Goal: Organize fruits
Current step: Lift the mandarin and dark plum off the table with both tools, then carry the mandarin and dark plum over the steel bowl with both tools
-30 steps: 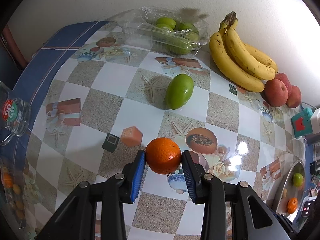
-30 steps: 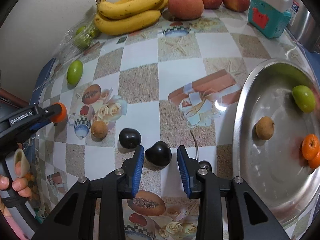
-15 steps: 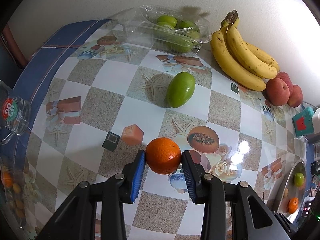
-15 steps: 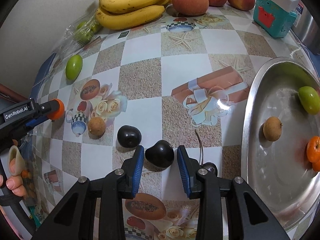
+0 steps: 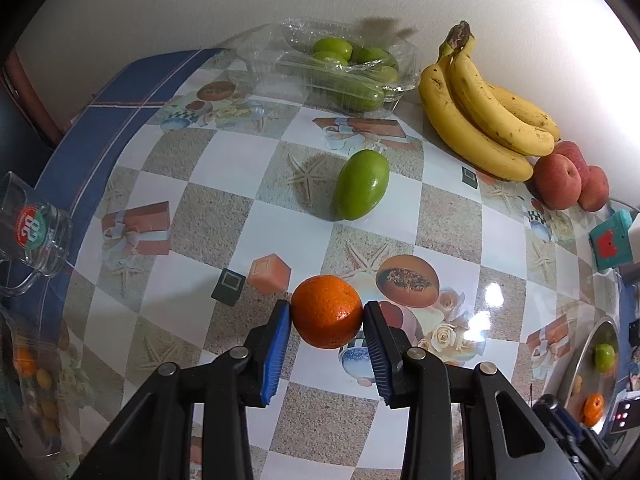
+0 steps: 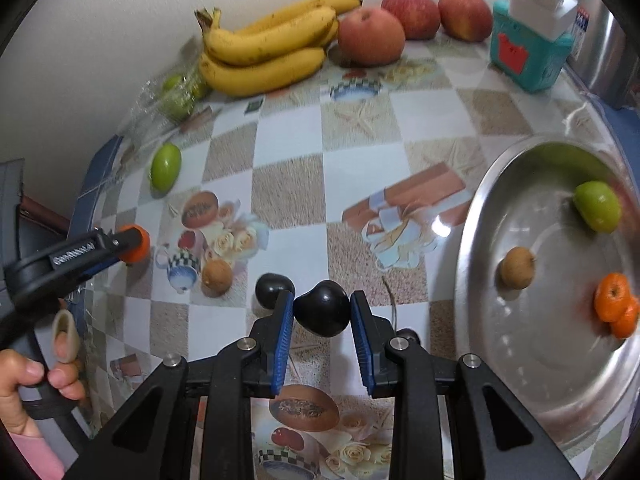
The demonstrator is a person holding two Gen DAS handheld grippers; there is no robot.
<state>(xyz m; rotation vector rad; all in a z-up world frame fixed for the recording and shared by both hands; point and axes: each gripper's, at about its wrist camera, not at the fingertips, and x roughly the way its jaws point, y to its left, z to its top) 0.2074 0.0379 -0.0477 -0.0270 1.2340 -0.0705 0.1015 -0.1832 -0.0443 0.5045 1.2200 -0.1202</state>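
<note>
Two tongs loaded: left tongs (image 5: 326,314) clamp the orange (image 5: 327,311), right tongs (image 6: 322,308) have just closed on the dark plum (image 6: 322,307). Steel tray (image 6: 480,240) sits at my counter's right edge, nearest the right tongs.

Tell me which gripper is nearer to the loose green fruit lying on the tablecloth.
Left. The left gripper, holding an orange, is just short of the green fruit; the right gripper, around a dark fruit, sits farther off.
</note>
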